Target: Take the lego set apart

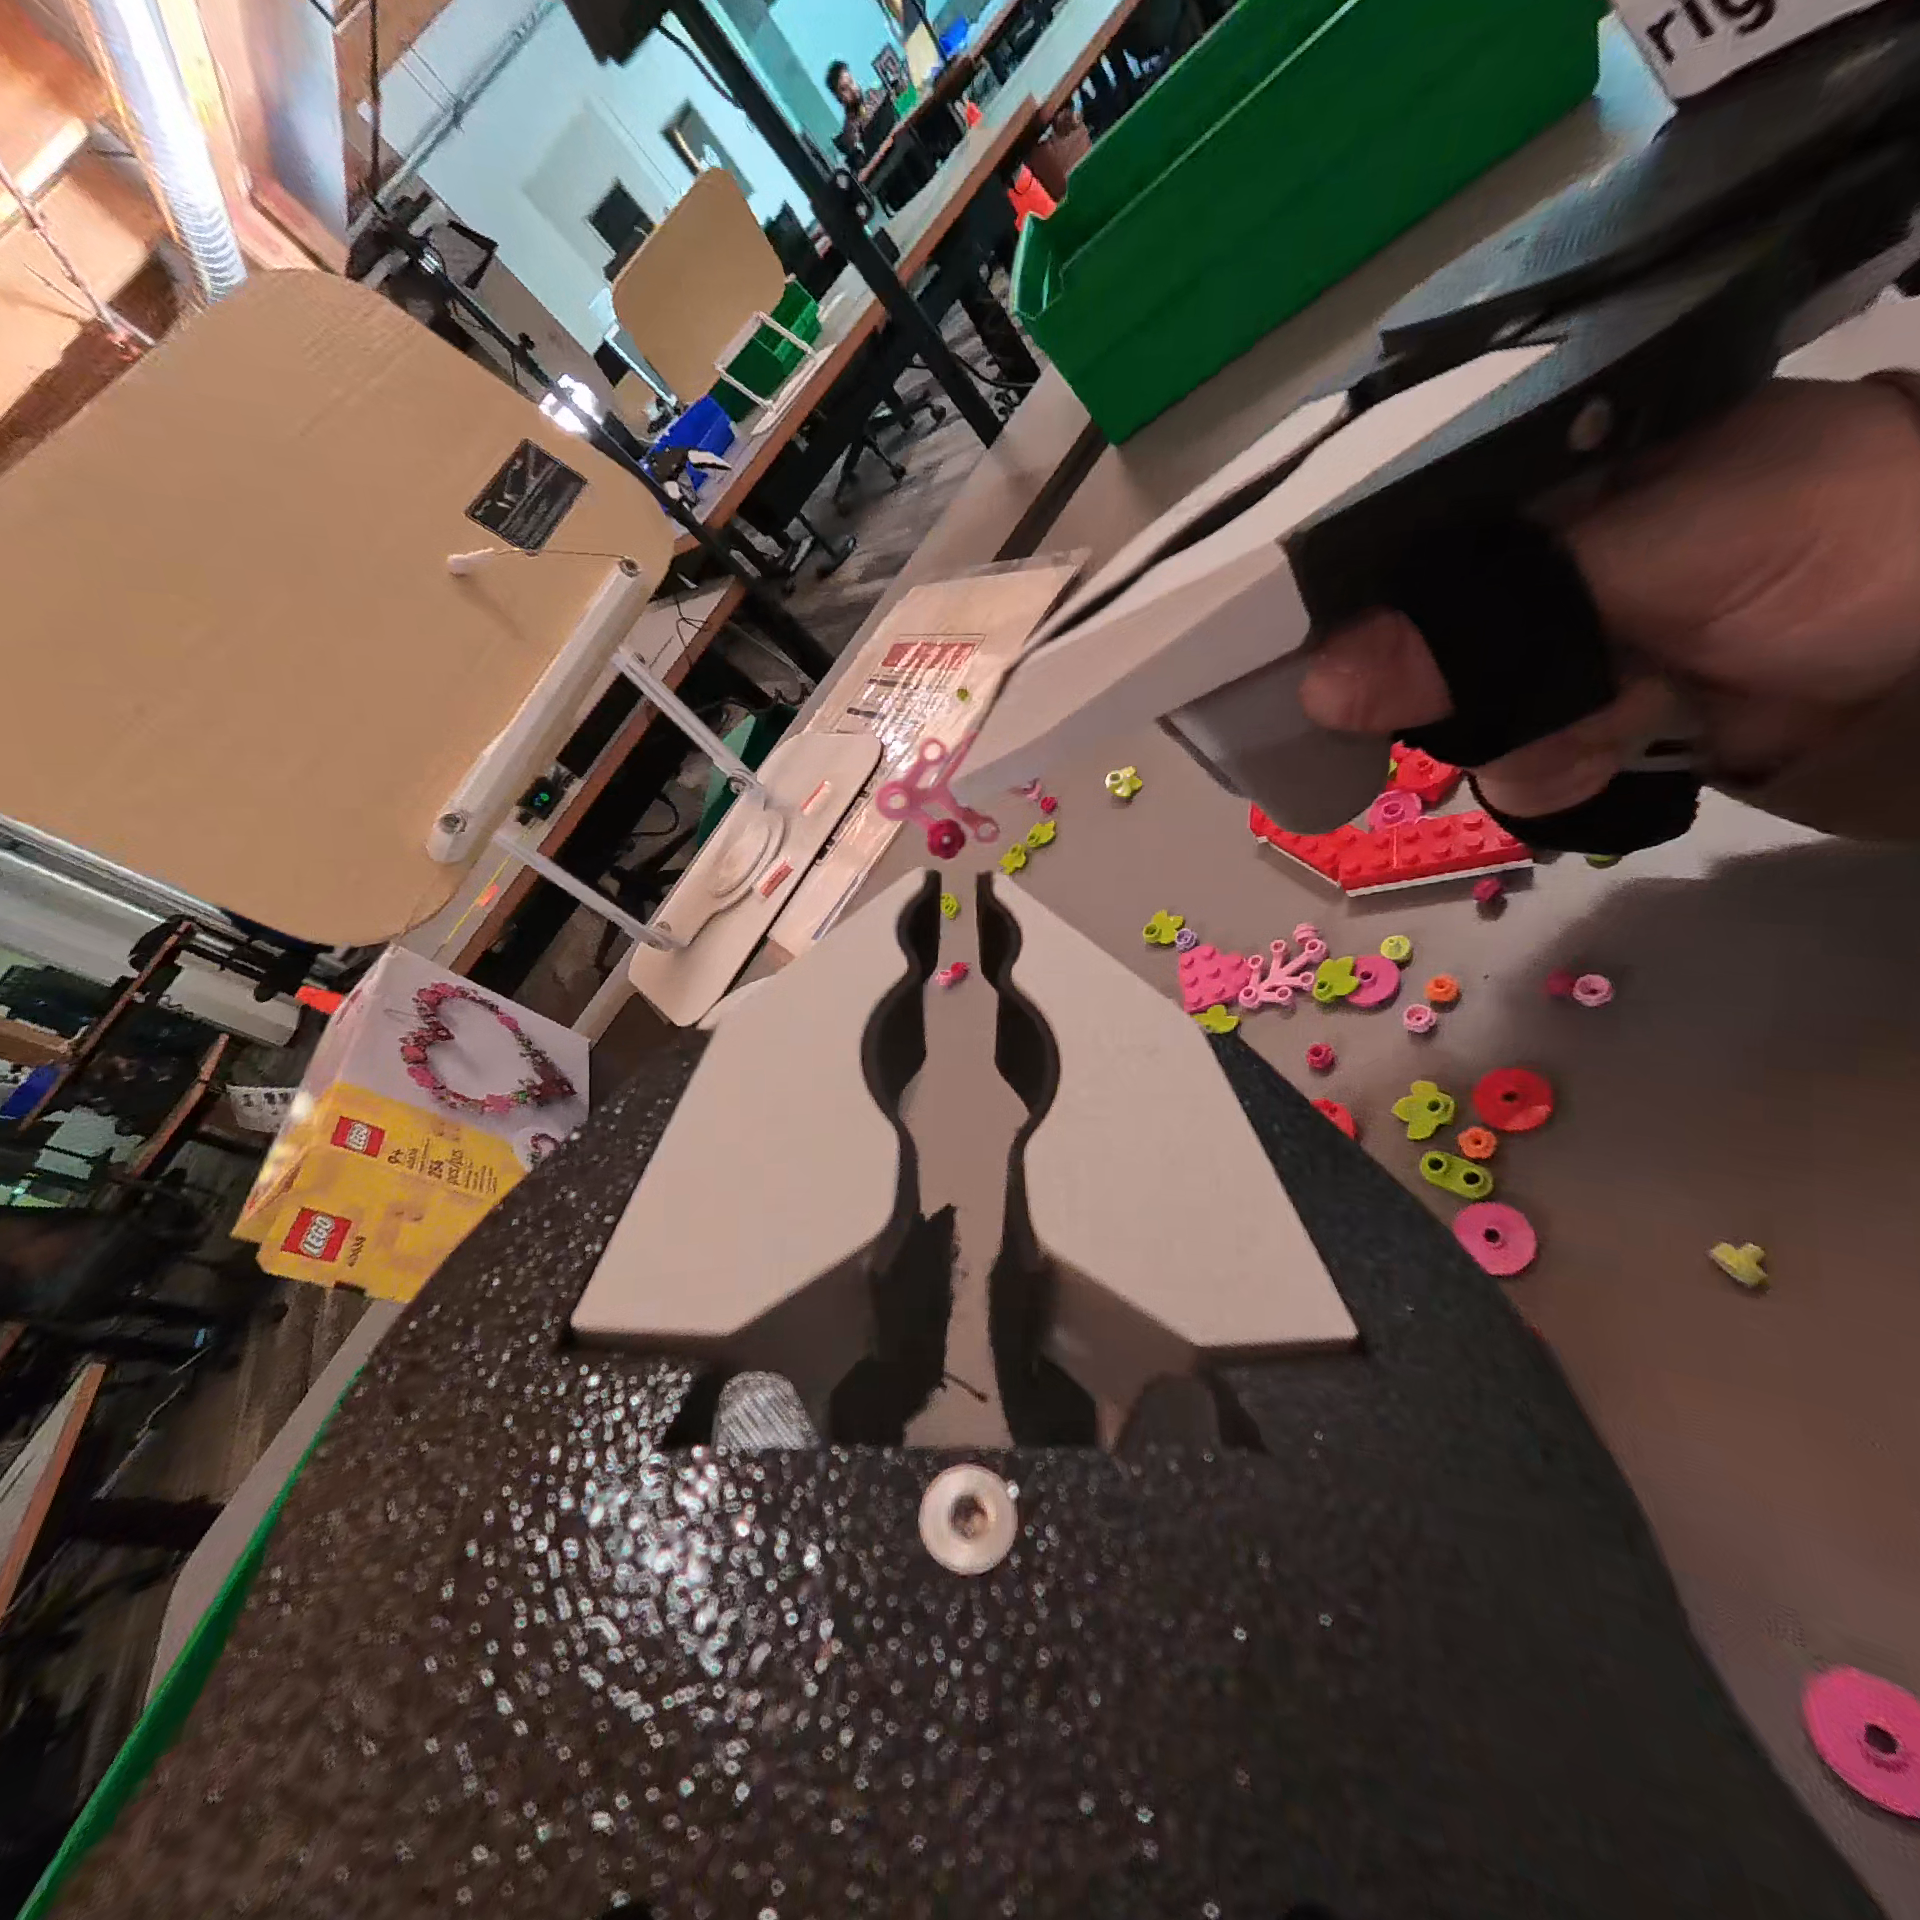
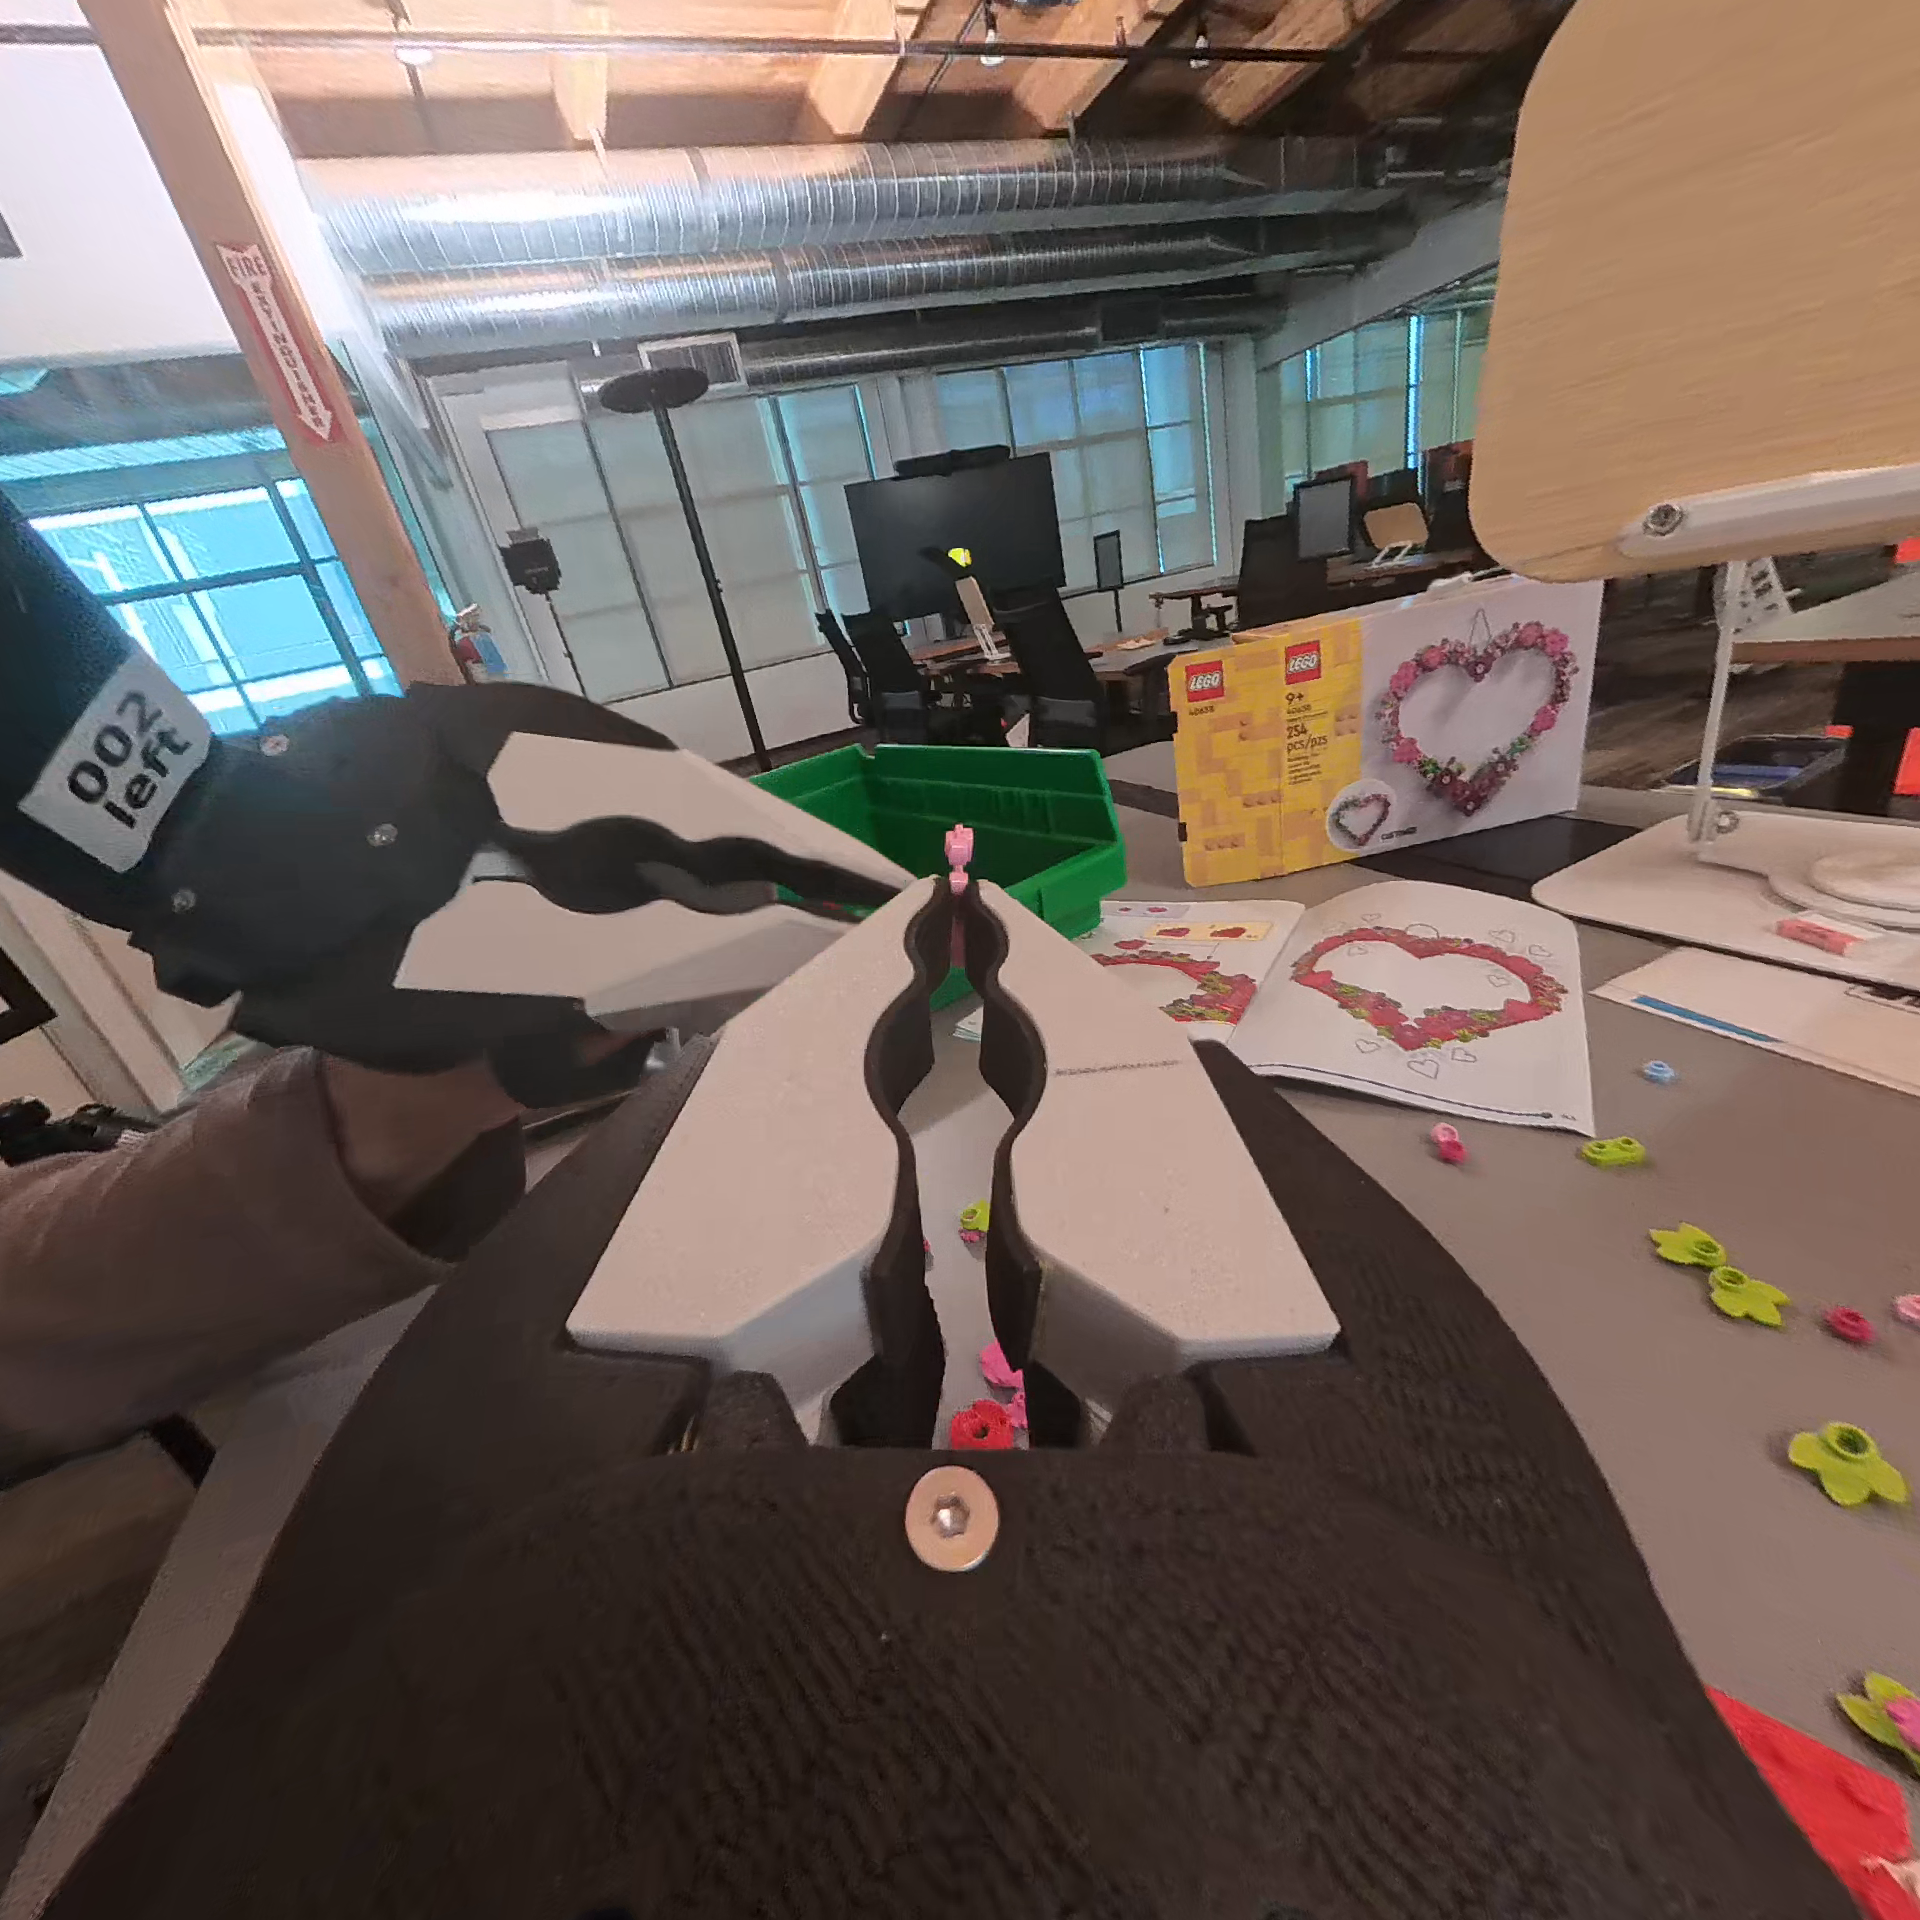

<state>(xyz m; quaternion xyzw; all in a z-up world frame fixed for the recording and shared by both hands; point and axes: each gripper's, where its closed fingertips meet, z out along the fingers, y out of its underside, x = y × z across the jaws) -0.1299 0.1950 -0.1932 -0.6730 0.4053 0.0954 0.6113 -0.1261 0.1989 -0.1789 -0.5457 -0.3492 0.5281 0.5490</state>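
Right gripper (image 2: 958,902) fingers pinched on pink branch piece (image 1: 932,800), left gripper (image 1: 959,891) held narrowly apart just below, loose flower pieces (image 1: 1496,1236) scattered across grey table (image 1: 1621,1403)

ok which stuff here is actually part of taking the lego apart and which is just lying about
Part of the job:
- pink stem piece pinched in the right gripper
- left gripper, empty, jaws slightly apart
- red plate section
- loose flower and leaf pieces on the table

Just lying about:
- lego box
- instruction booklet
- green bin
- cardboard panel
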